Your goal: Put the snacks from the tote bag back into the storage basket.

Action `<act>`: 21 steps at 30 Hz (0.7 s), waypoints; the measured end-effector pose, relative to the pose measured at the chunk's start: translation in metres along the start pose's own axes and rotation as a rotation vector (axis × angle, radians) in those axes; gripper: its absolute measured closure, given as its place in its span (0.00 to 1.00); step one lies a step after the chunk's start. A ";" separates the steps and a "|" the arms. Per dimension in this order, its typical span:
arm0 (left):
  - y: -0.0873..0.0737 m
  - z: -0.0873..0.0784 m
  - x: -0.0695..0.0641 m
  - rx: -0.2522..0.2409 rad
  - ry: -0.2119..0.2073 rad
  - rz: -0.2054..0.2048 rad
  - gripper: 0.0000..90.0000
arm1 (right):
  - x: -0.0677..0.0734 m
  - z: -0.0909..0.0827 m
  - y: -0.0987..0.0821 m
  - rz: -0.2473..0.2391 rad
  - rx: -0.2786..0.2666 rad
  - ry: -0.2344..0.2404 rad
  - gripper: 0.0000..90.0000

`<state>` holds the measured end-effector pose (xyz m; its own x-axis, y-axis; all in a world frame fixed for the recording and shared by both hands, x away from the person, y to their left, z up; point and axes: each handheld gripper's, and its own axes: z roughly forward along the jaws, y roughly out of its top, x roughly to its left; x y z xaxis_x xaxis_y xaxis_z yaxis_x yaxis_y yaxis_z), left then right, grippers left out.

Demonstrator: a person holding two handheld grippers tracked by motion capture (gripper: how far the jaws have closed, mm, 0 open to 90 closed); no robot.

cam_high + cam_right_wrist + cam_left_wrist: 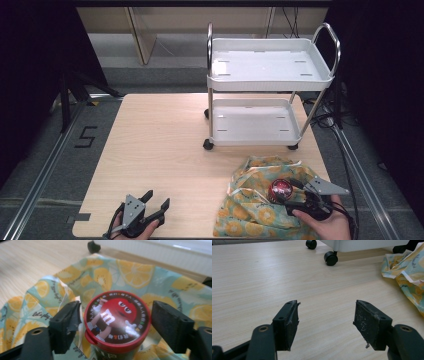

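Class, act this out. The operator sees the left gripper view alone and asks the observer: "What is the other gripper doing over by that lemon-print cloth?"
Observer: The right gripper has one jaw on either side of a red-lidded candy can, with slim gaps showing.
Operator: Where does the can stand?
Observer: Upright among the folds of the lemon-print cloth, near the table's front right corner.
Operator: What do those black wheels belong to?
Observer: A white cart with two shelves and metal handles, standing on the table's far side.
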<state>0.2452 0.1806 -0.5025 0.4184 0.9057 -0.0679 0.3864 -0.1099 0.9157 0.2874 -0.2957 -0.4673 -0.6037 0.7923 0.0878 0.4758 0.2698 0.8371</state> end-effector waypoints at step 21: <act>-0.001 0.002 -0.002 0.005 -0.022 0.008 0.39 | -0.008 0.030 -0.003 -0.053 0.127 0.012 0.28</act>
<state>0.2454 0.1776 -0.5036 0.4398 0.8954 -0.0693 0.3871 -0.1194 0.9143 0.3100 -0.2867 -0.4871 -0.6375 0.7686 0.0530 0.5200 0.3785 0.7657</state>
